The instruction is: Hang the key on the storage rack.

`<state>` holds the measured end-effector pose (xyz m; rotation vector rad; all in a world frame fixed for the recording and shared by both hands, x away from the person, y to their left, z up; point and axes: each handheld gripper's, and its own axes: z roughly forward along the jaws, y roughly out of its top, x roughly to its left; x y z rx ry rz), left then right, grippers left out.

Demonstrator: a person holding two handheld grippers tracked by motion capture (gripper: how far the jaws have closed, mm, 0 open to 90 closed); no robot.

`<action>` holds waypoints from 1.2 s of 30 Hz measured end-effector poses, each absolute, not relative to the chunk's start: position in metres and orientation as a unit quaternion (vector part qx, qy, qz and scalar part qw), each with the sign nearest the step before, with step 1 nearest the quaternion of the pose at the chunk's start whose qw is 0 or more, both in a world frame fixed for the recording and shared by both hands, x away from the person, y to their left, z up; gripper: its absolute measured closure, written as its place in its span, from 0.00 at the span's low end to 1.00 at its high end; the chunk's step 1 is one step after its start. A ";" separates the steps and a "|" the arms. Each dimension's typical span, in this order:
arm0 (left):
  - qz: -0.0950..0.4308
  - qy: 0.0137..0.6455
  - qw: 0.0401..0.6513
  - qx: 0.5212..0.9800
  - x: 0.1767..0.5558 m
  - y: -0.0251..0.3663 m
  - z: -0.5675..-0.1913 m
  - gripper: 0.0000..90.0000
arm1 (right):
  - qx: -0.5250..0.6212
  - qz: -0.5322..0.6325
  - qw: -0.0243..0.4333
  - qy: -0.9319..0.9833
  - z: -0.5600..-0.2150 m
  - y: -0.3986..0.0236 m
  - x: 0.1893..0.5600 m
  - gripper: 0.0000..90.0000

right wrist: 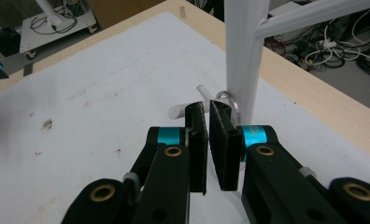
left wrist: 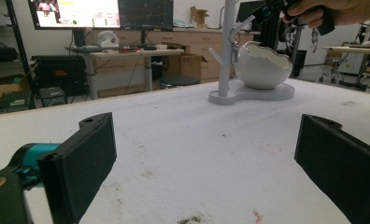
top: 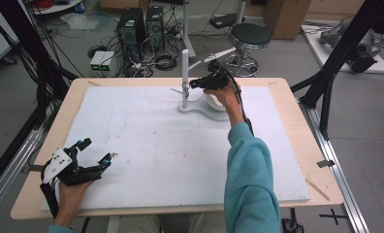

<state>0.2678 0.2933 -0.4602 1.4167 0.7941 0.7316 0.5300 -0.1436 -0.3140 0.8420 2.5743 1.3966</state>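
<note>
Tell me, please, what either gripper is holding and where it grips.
The right gripper pinches a small metal ring by its near edge at the white stand. The left gripper is open, holding nothing.

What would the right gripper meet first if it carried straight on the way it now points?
Most likely the metal ring and the white stand just past the right gripper. Its jaws are nearly closed right at the ring; contact is hard to judge.

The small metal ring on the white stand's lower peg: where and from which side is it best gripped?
Probably by the ring's free rim hanging beside the post, pinched across its thin flat faces. Approach from the peg's open tip side, as the right gripper sits now, so it can slide off along the peg.
</note>
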 end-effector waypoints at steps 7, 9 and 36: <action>0.315 0.350 0.633 0.614 0.269 0.294 -0.460 0.07 | 0.283 0.467 0.051 0.836 -0.304 -0.148 0.520 0.68; 0.314 0.350 0.634 0.614 0.268 0.294 -0.460 0.07 | 0.290 0.468 0.056 0.833 -0.298 -0.150 0.514 0.39; 0.317 0.349 0.625 0.622 0.269 0.293 -0.460 0.07 | 0.301 0.548 0.171 0.762 -0.370 -0.286 0.382 0.01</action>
